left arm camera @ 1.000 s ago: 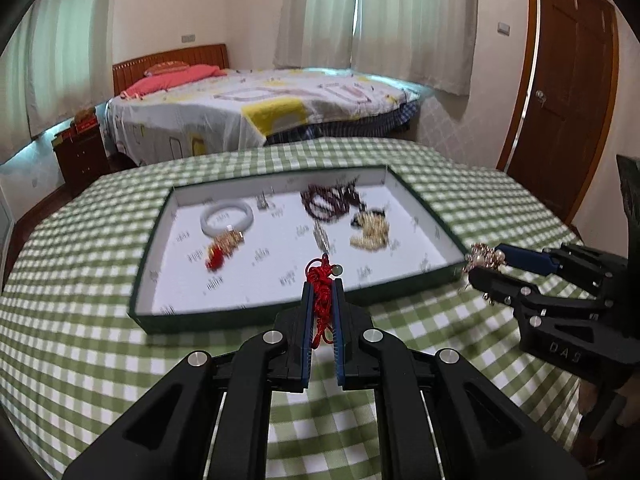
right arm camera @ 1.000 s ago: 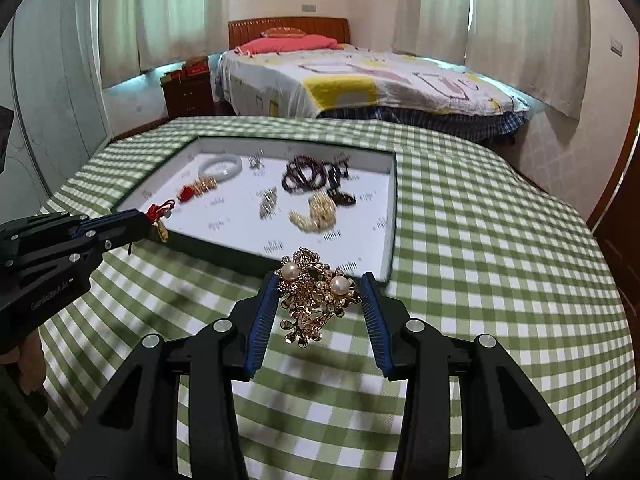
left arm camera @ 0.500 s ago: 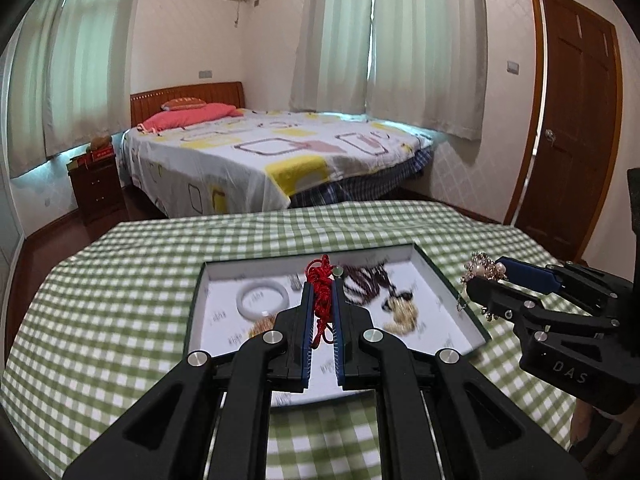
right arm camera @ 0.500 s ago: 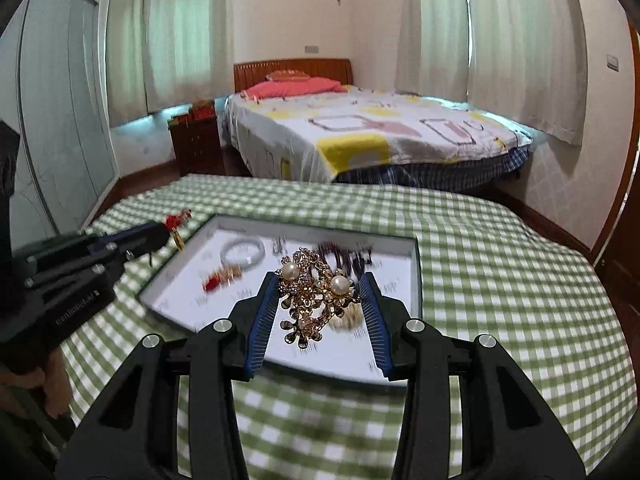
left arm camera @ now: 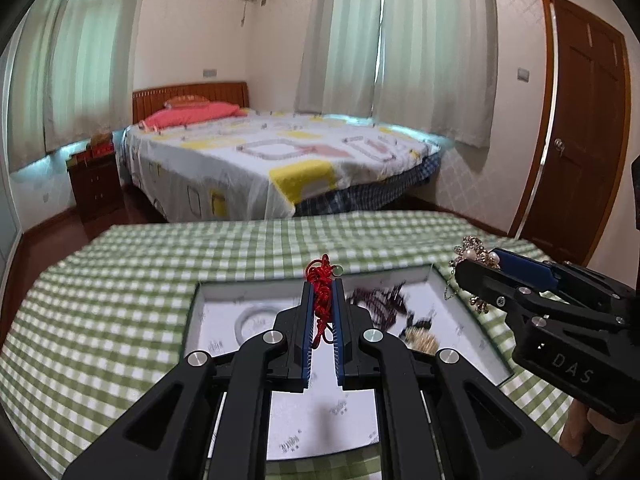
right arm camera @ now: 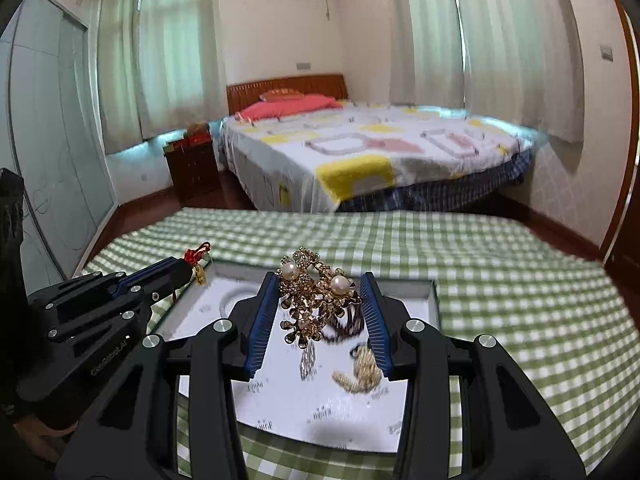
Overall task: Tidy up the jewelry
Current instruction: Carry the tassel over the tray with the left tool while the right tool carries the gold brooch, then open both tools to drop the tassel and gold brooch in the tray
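My left gripper (left arm camera: 322,286) is shut on a red knotted cord charm (left arm camera: 320,292) with a pale bead at its top, held above the white-lined jewelry tray (left arm camera: 192,312). In the right wrist view my right gripper (right arm camera: 320,280) is shut on a gold flower brooch with two pearls (right arm camera: 316,296), also above the tray (right arm camera: 434,300). In the tray lie a pale bangle (left arm camera: 250,322), a dark bead bracelet (left arm camera: 380,300) and a gold beaded piece (right arm camera: 360,372). Each gripper shows in the other's view: the right gripper (left arm camera: 476,264) at right, the left gripper (right arm camera: 192,266) at left.
The tray sits on a table under a green checked cloth (left arm camera: 120,300). Beyond it stand a bed (left arm camera: 280,160), a dark nightstand (left arm camera: 94,184) and a brown door (left arm camera: 580,140). A hand (left arm camera: 576,428) shows under the right gripper.
Both grippers have risen and tilted up with their pieces still held. The tray has slid lower in both views and more of the room shows.
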Available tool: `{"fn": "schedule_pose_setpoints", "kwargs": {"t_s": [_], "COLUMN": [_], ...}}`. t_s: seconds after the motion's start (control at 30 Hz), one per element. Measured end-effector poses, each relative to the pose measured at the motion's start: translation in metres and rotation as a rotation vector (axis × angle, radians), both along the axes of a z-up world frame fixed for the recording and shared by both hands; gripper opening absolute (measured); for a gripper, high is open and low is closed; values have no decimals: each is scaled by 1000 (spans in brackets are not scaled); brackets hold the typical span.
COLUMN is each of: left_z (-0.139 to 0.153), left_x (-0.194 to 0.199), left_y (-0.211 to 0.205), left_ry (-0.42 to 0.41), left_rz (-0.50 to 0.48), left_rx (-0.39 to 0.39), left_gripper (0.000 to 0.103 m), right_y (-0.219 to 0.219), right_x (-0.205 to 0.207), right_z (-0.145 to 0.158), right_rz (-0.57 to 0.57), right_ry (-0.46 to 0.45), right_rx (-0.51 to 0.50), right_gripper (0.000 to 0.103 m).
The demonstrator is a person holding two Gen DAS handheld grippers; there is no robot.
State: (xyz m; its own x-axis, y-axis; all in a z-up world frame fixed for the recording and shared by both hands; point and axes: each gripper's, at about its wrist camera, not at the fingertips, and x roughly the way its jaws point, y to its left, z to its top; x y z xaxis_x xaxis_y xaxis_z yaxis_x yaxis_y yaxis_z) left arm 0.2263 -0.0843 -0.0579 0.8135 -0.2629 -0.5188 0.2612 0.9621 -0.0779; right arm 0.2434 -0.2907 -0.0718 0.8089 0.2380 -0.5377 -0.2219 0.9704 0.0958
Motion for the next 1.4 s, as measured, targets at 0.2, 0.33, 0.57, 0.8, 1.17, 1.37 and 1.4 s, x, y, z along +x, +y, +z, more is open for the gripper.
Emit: {"fn": "schedule_pose_setpoints", "kwargs": {"t_s": [0.2,0.33,0.57,0.8,1.17,1.37,1.4], "left_z": [-43,-62,-83,-91,-98,-97,-96], "left_x": [9,14,23,27,28,24,24], "left_y": [0,0,3,5,7,7,7], "left_ry": [97,141,221,275,326,318,317], "left_rz": [6,12,23,20,20,22,22], "left_rx": [17,28,26,22,14,23,23], "left_gripper": [9,9,9,9,11,37,37], "right_y": [8,11,14,14,11,10,9], "right_x": [10,16,23,26,28,28,27], "right_z": [-46,-68,-88,-97,-101,-102,-101], "right_rz": [1,5,7,10,-3,-5,-6], "right_ry": [104,158,218,253,282,286,284], "right_rx": [-3,-10,-21,-21,-11,-10,-10], "right_gripper": [41,41,41,41,43,44,45]}}
